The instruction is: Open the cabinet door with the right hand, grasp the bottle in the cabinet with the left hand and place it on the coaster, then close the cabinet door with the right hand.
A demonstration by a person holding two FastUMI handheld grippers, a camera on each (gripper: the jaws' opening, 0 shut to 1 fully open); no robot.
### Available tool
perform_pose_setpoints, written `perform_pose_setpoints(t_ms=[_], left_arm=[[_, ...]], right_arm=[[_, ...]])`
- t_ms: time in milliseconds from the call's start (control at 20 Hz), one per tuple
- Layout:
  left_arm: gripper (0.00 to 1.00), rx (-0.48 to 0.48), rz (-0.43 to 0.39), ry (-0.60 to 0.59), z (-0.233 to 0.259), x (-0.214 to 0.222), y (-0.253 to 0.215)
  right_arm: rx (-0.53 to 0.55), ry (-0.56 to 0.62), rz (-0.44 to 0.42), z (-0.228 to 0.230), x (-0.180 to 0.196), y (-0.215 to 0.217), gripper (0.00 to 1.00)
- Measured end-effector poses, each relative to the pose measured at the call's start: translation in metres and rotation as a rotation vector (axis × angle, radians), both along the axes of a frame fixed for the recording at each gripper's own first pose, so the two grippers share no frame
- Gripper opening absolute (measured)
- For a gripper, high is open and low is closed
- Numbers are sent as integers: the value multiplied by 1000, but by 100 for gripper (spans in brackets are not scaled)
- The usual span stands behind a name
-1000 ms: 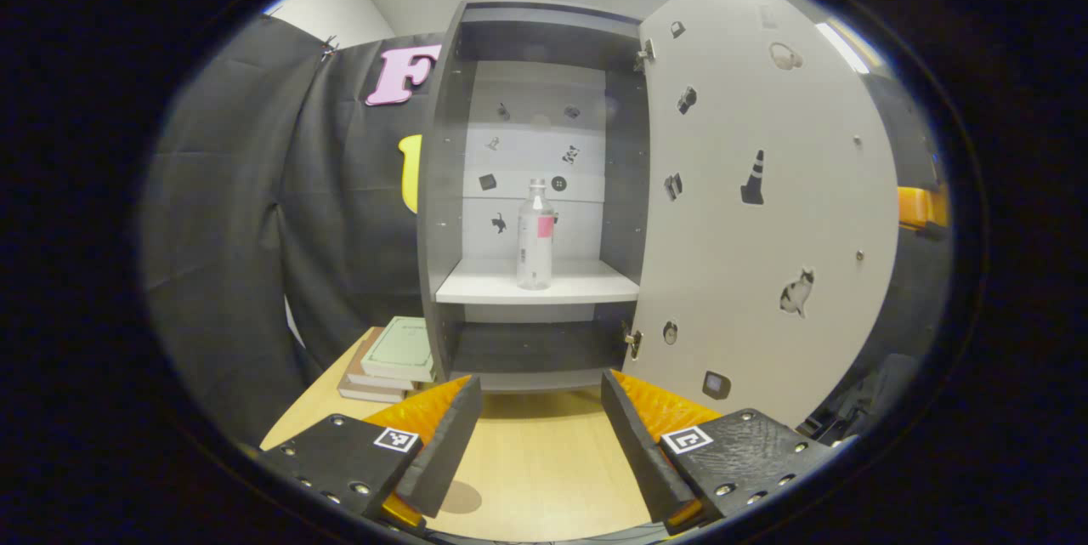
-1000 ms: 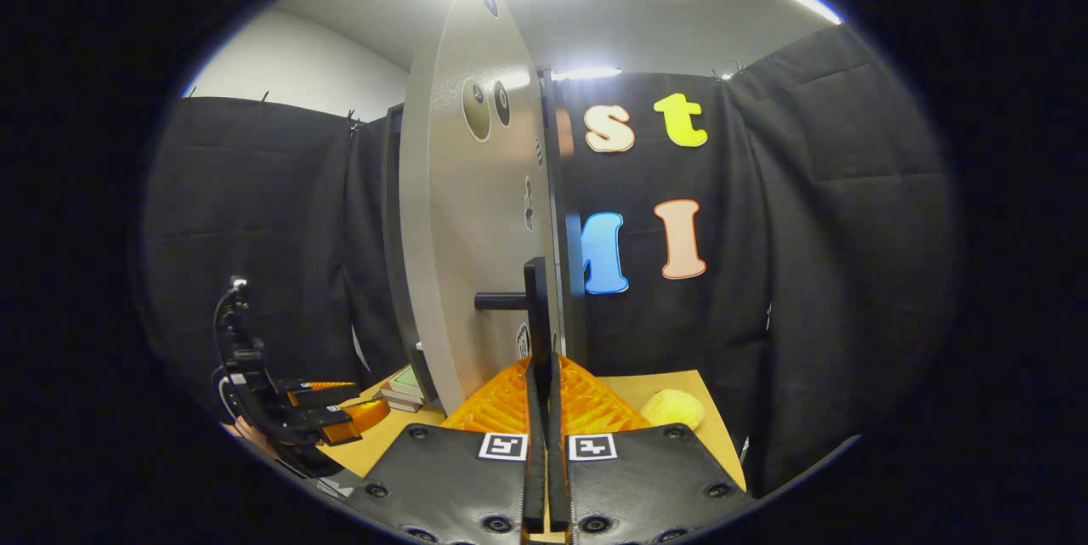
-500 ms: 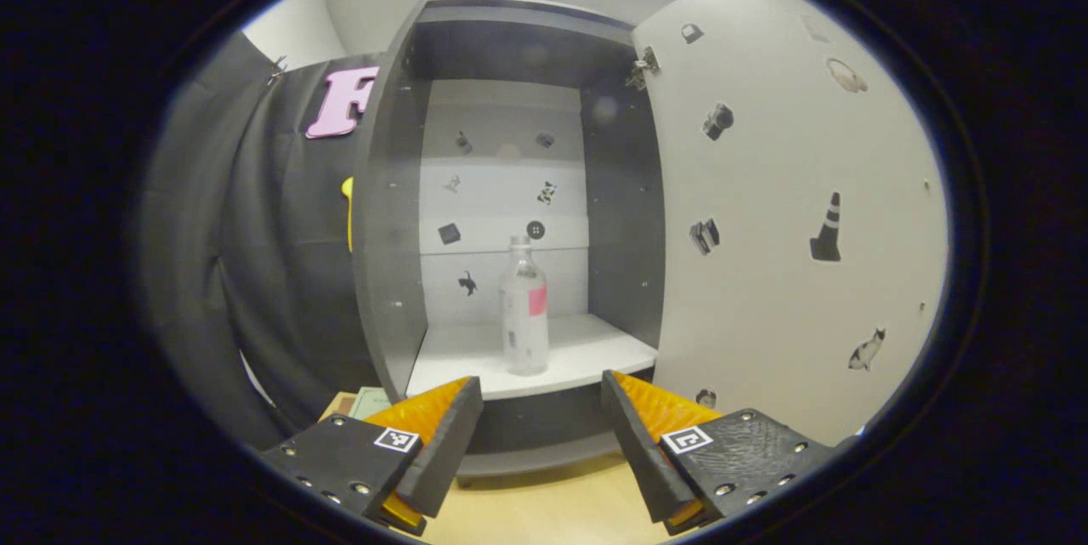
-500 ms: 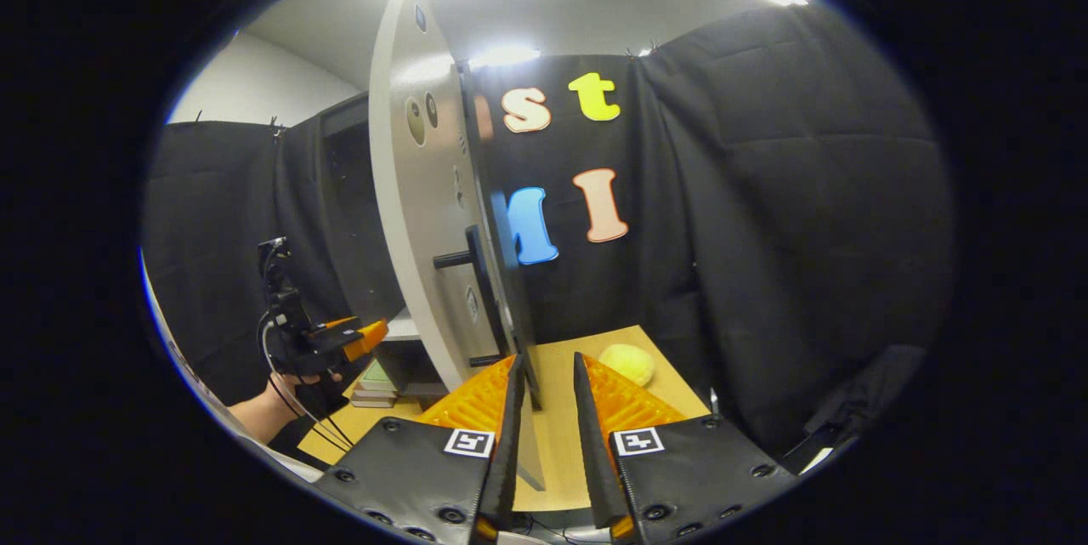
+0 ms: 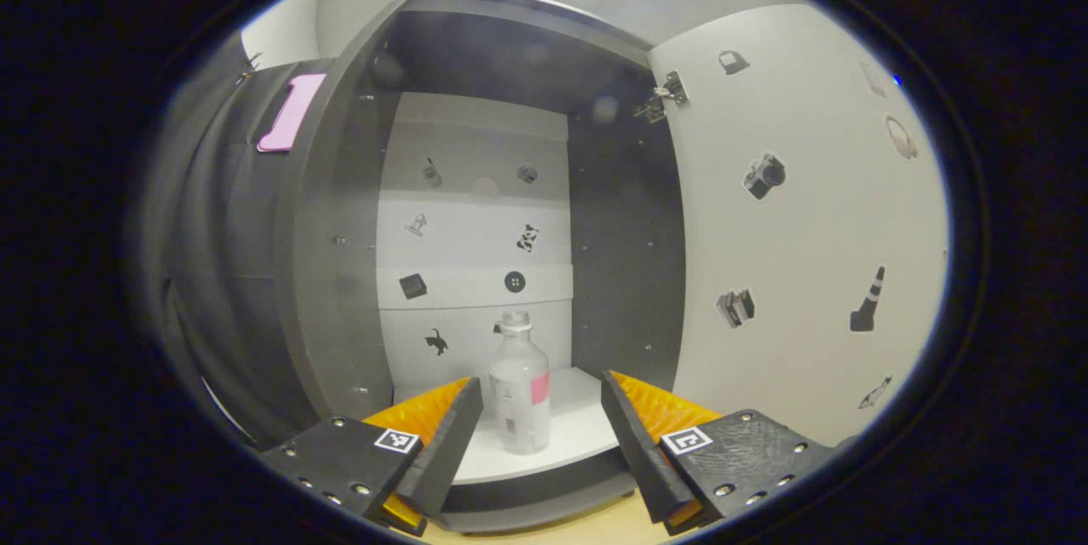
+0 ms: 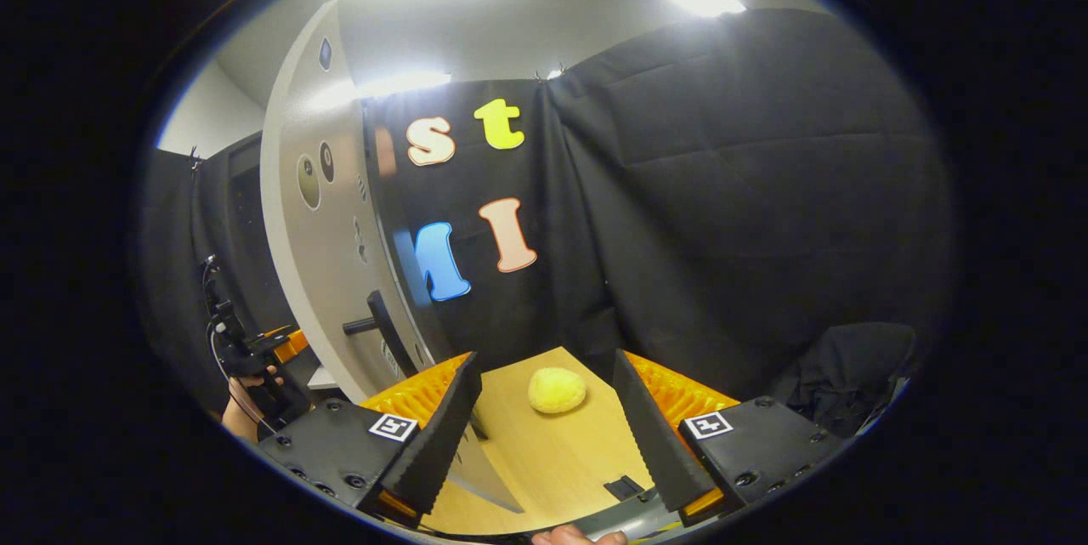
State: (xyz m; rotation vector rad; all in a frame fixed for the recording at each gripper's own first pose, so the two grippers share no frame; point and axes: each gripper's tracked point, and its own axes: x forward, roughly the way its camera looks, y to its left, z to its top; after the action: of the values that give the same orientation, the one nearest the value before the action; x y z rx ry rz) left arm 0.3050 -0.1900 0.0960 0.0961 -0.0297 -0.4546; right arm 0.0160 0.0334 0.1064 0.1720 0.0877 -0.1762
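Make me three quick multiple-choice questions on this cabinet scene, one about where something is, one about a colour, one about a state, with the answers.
1. Where does the bottle stand?
A. on the white shelf inside the cabinet
B. on the table
C. on top of the cabinet

2. What colour is the round soft object on the table?
A. blue
B. yellow
C. red

3. How is the cabinet door?
A. shut
B. swung open
C. taken off

Answers: 1 A, it stands on the shelf ahead of the open left gripper. 2 B, it shows yellow beyond the open right gripper. 3 B, the interior is exposed.
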Motion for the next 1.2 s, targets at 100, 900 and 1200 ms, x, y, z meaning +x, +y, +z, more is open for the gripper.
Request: perform_pose_setpoints(t_ms=[100,900,1200], left_arm=[[87,-2,-4,5,4,14,-3],[85,34,83,112,-45,118,-29],[85,6,118,154,-62,129,-26]], right_arm=[[-11,-11,-34,2,4,-6,98],[-32,60,48,-24,116,-41,98],[25,85,67,-39,137,-53,98]])
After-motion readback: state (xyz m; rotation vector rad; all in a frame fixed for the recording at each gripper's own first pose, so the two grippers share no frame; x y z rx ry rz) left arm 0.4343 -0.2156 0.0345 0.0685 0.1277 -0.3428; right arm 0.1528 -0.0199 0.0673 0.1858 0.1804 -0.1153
